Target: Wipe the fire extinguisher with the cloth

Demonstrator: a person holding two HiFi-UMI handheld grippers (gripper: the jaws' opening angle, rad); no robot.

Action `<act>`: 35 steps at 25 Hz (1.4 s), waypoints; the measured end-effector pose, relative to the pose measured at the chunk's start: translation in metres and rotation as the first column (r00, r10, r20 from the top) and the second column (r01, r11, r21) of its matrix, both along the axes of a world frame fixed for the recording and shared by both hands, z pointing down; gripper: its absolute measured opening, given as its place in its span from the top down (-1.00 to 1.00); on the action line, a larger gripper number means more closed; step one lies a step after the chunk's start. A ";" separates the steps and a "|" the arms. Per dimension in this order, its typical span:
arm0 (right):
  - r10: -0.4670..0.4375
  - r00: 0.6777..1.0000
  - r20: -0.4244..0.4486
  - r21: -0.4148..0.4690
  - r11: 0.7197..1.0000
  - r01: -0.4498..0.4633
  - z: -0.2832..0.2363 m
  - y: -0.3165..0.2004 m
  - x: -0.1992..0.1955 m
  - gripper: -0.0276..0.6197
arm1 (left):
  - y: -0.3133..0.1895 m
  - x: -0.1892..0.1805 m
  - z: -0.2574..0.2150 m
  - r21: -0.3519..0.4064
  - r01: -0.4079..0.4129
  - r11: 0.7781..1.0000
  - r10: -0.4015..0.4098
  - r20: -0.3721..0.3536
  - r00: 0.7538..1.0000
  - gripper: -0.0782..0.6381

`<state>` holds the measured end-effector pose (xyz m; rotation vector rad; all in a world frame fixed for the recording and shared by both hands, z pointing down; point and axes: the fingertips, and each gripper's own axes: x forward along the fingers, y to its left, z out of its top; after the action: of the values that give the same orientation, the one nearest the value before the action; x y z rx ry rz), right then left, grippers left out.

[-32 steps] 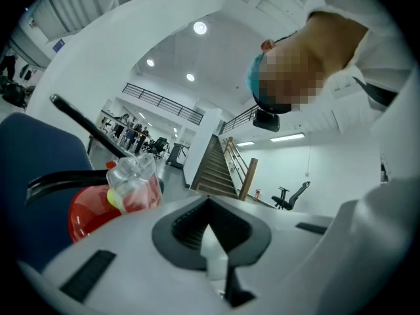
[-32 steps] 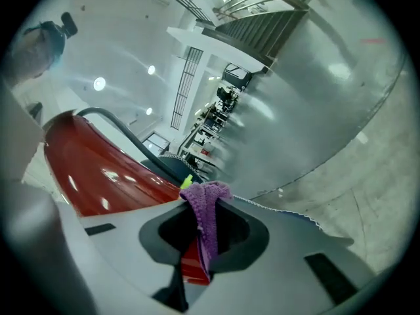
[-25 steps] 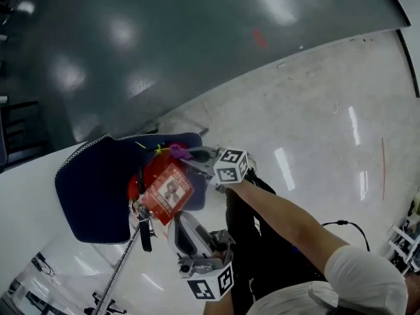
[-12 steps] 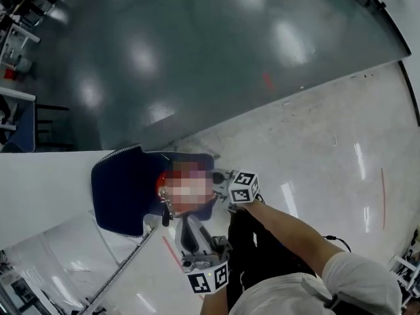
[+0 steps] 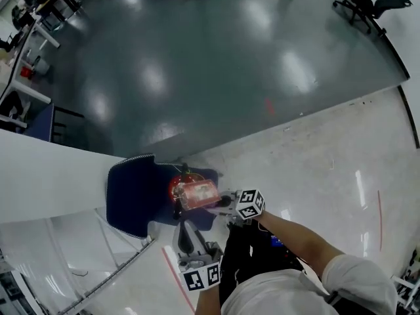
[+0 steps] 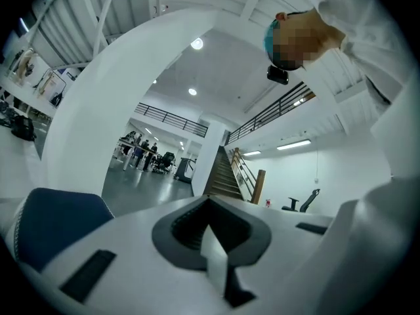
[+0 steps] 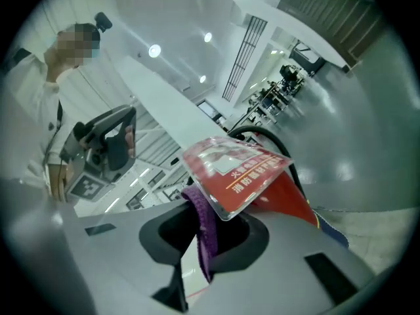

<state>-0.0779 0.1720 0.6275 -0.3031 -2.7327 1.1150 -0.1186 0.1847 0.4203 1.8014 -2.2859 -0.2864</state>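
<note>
Right tongs (image 7: 200, 241) clenched on the purple cloth (image 7: 203, 228), which sits just under the tag (image 7: 233, 166) on the red extinguisher (image 7: 289, 202). Left tongs (image 6: 213, 245) clenched on nothing. In head view they're at the extinguisher's 6 o'clock, apart from it. Blue seat (image 5: 131, 192) at its 9 o'clock.

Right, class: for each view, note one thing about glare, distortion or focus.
Head view: lights glare in pale patches off the glossy dark floor, whose edge the fisheye bows. Left gripper view: dark rounded corners, the left gripper soft up close. Right gripper view: print on the red tag is crisp, the purple cloth nearer the lens softer.
</note>
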 end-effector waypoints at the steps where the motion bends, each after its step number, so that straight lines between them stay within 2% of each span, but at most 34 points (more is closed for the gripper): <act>1: -0.041 0.999 -0.008 0.018 0.999 0.041 -0.007 0.008 0.004 0.74 | -0.001 -0.003 -0.004 0.000 0.004 1.000 -0.004 0.000 1.000 0.77; 3: -0.083 0.996 -0.018 0.050 0.995 0.084 -0.027 0.020 0.016 0.74 | -0.003 -0.003 -0.013 0.002 -0.002 1.000 0.002 0.006 1.000 0.77; 5: -0.084 0.996 -0.016 0.092 0.992 0.085 -0.053 0.024 0.031 0.74 | -0.004 -0.001 -0.020 0.010 -0.017 1.000 0.017 0.012 1.000 0.77; 9: -0.015 1.000 0.019 0.224 0.975 0.010 -0.114 0.017 0.051 0.74 | 0.000 0.002 -0.029 0.045 -0.033 0.998 0.032 0.023 0.999 0.77; 12: 0.121 0.991 0.051 0.357 0.925 -0.131 -0.166 -0.003 0.065 0.74 | 0.003 0.010 -0.047 0.083 -0.028 0.996 0.025 0.044 0.999 0.77; 16: 0.300 0.945 0.127 0.435 0.840 -0.325 -0.234 -0.006 0.067 0.74 | 0.018 0.015 -0.081 0.095 -0.063 0.993 0.052 0.117 0.992 0.77; 20: 0.433 0.888 0.152 0.459 0.765 -0.451 -0.263 -0.011 0.070 0.74 | 0.021 0.020 -0.067 0.015 -0.051 0.999 0.049 0.124 0.991 0.77; 22: 0.490 0.858 0.151 0.452 0.738 -0.501 -0.270 -0.017 0.073 0.74 | 0.019 0.025 -0.056 -0.023 -0.056 0.998 0.058 0.114 0.992 0.77; 24: 0.518 0.843 0.145 0.460 0.719 -0.521 -0.272 -0.019 0.074 0.74 | 0.018 0.027 -0.052 -0.042 -0.056 0.998 0.060 0.102 0.993 0.77; 28: 0.513 0.846 0.143 0.510 0.694 -0.507 -0.272 -0.017 0.070 0.74 | 0.018 0.023 -0.049 -0.058 -0.039 0.998 0.045 0.090 0.995 0.77; 35: 0.496 0.857 0.141 0.526 0.696 -0.489 -0.269 -0.015 0.075 0.74 | 0.018 0.025 -0.042 -0.095 -0.030 0.995 0.038 0.084 0.996 0.77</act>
<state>-0.0031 0.1565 0.3588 0.5558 -3.0438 0.3370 -0.0937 0.2029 0.3781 1.8371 -2.2812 -0.0957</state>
